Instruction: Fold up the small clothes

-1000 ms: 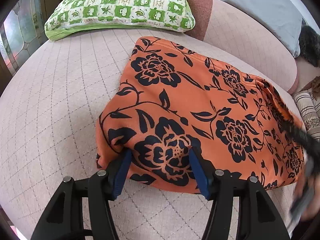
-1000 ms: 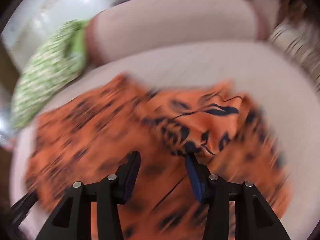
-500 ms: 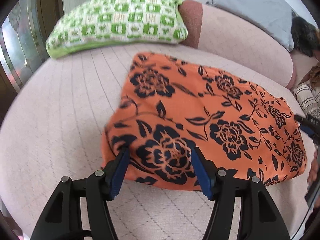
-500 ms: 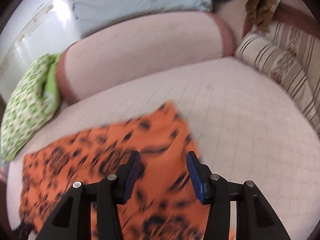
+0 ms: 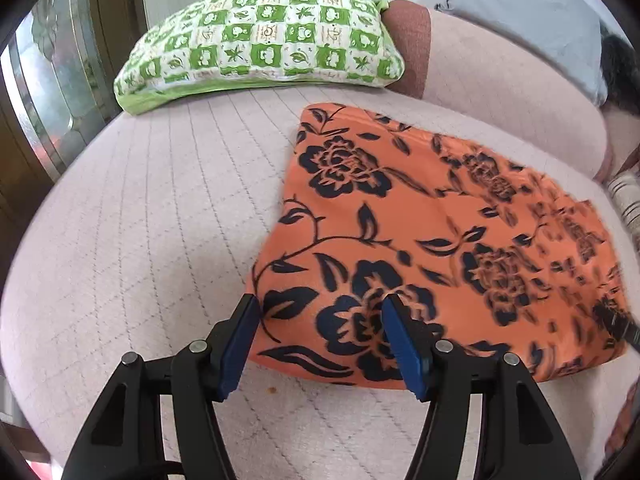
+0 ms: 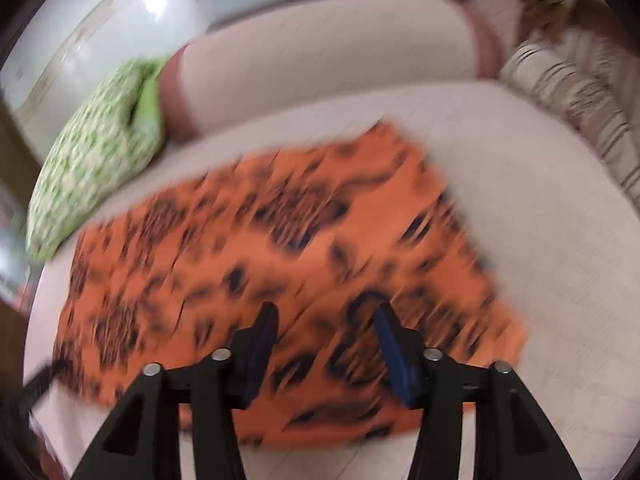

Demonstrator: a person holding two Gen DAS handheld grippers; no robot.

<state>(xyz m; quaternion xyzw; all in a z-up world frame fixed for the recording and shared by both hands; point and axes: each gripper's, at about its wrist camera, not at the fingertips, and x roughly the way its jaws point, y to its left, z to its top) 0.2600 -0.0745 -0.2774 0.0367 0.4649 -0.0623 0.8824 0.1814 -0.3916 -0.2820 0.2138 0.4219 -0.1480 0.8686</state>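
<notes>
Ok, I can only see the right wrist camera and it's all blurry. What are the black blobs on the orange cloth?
Observer: In the left wrist view they are sharp: black flowers and leaves printed on the orange cloth.
Operator: What's happening on the other side?
Observer: The left gripper is over the cloth's near corner, with its jaws open and not pinching the cloth.
Operator: And the green pillow?
Observer: The green pillow is a checkerboard of green and white squares with little leaf pictures.
</notes>
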